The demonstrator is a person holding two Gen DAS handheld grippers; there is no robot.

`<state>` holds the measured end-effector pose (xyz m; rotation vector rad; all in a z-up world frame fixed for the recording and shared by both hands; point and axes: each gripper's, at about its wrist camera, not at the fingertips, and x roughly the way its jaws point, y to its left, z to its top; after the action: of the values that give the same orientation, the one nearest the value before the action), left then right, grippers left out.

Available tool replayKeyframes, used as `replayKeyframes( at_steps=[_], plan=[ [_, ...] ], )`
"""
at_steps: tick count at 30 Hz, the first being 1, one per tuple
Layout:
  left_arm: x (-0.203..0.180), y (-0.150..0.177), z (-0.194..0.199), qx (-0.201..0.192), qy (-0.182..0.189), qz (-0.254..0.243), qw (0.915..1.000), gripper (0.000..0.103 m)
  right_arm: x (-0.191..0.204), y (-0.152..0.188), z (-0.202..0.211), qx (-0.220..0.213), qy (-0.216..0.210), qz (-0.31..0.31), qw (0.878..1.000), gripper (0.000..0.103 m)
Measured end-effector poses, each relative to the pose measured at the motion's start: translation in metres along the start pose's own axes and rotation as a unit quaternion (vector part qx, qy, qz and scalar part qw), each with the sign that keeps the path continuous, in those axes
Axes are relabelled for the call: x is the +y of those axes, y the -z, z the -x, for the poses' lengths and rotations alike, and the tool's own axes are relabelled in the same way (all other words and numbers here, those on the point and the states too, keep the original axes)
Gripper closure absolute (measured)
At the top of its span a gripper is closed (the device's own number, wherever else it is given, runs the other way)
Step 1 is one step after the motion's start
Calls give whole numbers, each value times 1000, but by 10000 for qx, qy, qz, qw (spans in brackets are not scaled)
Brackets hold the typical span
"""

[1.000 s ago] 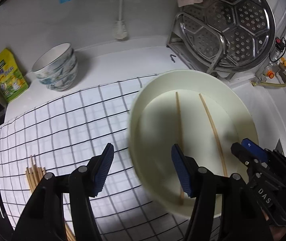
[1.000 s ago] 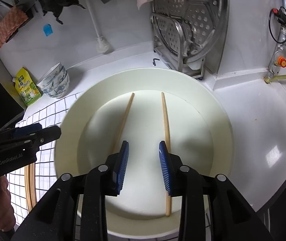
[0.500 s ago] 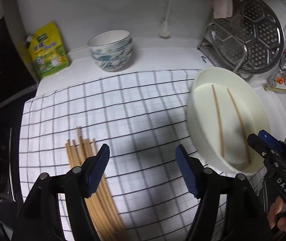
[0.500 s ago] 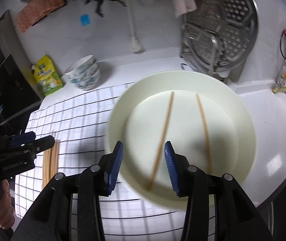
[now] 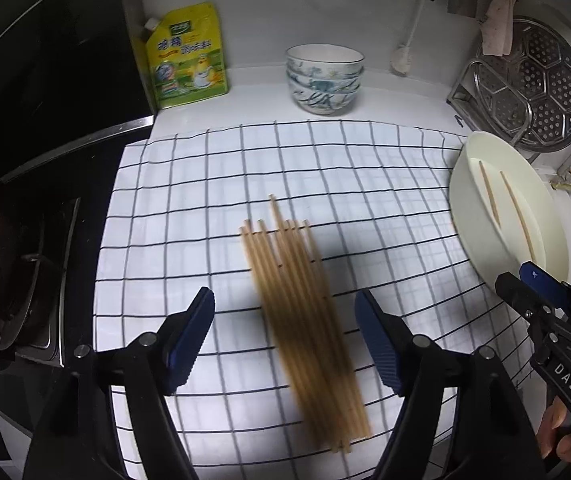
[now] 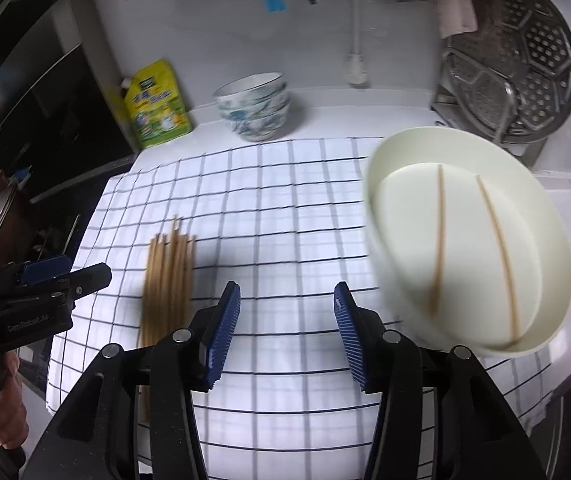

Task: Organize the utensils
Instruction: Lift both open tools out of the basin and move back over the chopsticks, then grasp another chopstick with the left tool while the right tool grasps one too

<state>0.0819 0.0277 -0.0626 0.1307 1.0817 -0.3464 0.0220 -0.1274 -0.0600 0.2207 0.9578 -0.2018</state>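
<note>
A bundle of wooden chopsticks [image 5: 305, 312] lies on the black-and-white checked cloth [image 5: 205, 184]; it also shows in the right wrist view [image 6: 167, 280]. My left gripper [image 5: 285, 344] is open and empty, hovering over the bundle with a finger on each side. A cream round basin [image 6: 405, 152] at the cloth's right edge holds two chopsticks [image 6: 439, 236]; it also shows in the left wrist view [image 5: 461, 200]. My right gripper [image 6: 287, 332] is open and empty above the cloth, between the bundle and the basin.
Stacked patterned bowls [image 5: 323, 80] and a yellow refill pouch [image 5: 185, 56] stand at the back. A metal steamer rack [image 5: 541, 88] leans at the back right. A stove with a pan [image 5: 1, 264] lies left of the cloth.
Both grippers have moved left, away from the basin. The left one now hovers over the chopstick bundle. The right gripper's jaws have opened wider.
</note>
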Motion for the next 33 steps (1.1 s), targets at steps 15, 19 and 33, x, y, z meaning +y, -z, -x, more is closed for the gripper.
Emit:
replayKeyframes(
  at_steps=[15,19,33],
  plan=[
    [56,35,-25,96,-198,359,9991,23,39,32,-46,417,-167,142,9989,55],
    [59,41,-35,94,-269,416,9987,18,40,40,-58,540,-266,143,9981,55],
    [61,58,-47,-98,-487,597,9970,11,67,54,-90,735,-469,508,9949,55]
  ],
)
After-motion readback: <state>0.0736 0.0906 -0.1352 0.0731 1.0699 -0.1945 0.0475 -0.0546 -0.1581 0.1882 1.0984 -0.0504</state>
